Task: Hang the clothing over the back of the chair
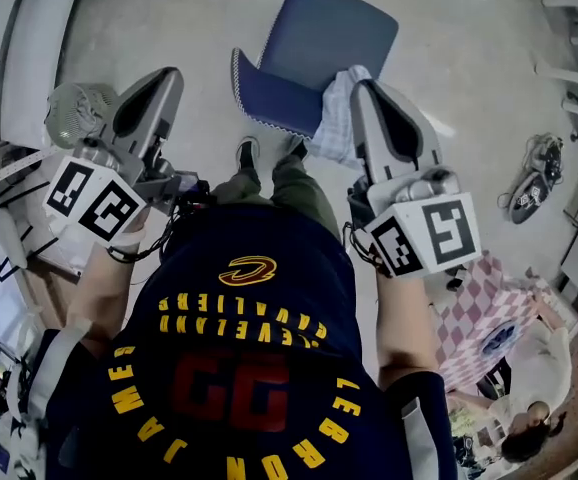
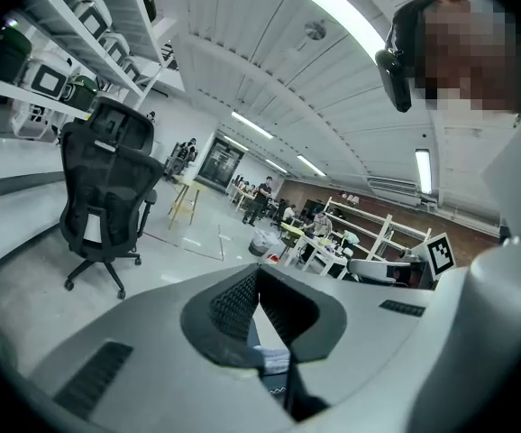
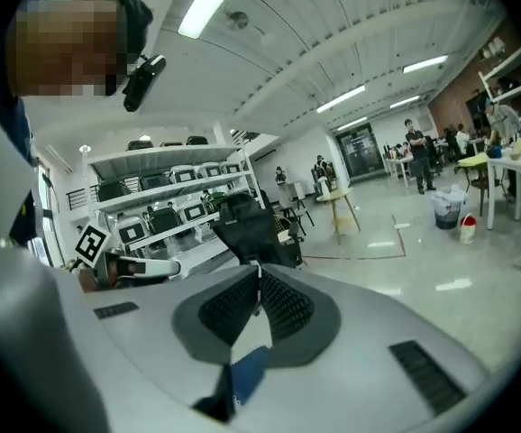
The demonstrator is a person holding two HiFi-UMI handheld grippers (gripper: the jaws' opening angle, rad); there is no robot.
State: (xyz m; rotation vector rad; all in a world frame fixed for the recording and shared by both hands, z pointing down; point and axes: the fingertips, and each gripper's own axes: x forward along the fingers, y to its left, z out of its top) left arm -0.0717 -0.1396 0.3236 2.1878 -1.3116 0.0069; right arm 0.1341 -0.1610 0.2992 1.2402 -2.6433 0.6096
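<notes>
In the head view a blue chair (image 1: 314, 43) stands on the floor in front of my feet, its back toward me. A pale checked piece of clothing (image 1: 341, 118) lies draped over the right end of the chair's back. Both grippers are held high, above the chair and apart from the cloth. My left gripper (image 1: 172, 76) is shut with nothing in it, its tips meeting in its own view (image 2: 259, 271). My right gripper (image 1: 361, 88) is also shut and empty (image 3: 259, 269). Under its jaws a strip of the blue chair (image 3: 247, 377) shows.
A small fan (image 1: 74, 113) stands at the left by white shelving. Shoes (image 1: 527, 186) lie on the floor at the right. A pink checked cloth (image 1: 481, 313) and a seated person (image 1: 529, 368) are at the lower right. A black office chair (image 2: 107, 197) stands farther off.
</notes>
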